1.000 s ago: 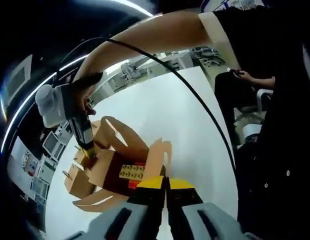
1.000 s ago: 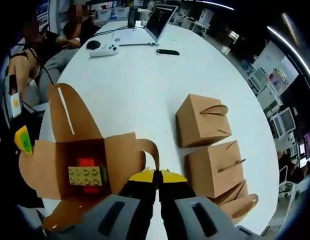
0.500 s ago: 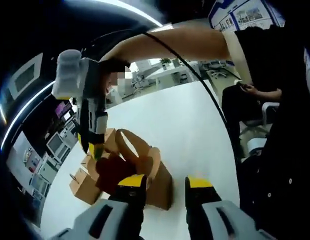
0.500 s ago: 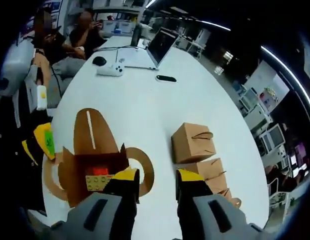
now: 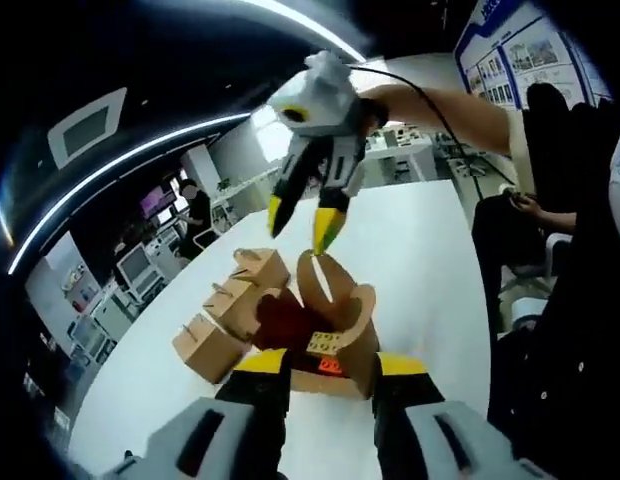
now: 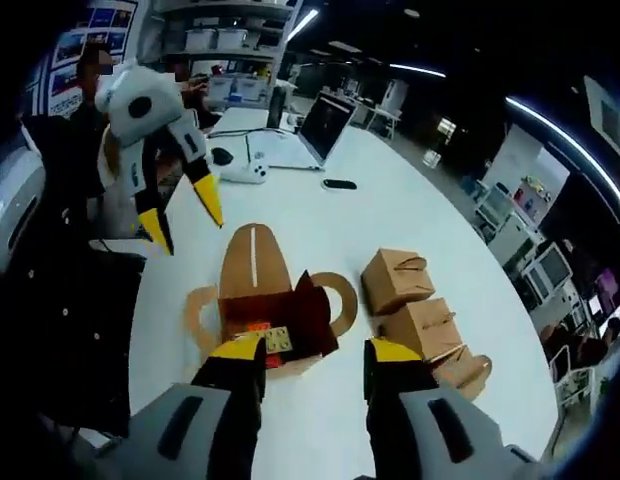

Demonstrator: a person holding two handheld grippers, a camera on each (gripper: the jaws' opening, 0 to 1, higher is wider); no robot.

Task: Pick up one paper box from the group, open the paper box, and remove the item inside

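An opened brown paper box (image 6: 312, 300) stands on the white table (image 6: 320, 225) with its flaps spread. Inside lie a tan studded brick (image 6: 278, 340) and a red brick (image 6: 255, 328). In the left gripper view the same box (image 5: 355, 330) sits just beyond my left gripper (image 5: 332, 365), which is open and holds nothing, and the tan brick (image 5: 325, 344) shows inside. My right gripper (image 6: 312, 350) is open above the box's near side. The left gripper (image 6: 182, 218) hangs open over the table's left side. The right gripper (image 5: 302, 222) hovers open above the box.
Three shut paper boxes (image 6: 425, 325) sit in a row right of the open one, also seen as closed boxes (image 5: 230, 300). Farther down the table lie a laptop (image 6: 315, 125), a game controller (image 6: 240, 170) and a phone (image 6: 338, 184). A seated person (image 5: 550, 250) is alongside.
Both grippers were shut at the box a second ago. They have opened and pulled up and back, leaving the box on the table with its flaps spread.
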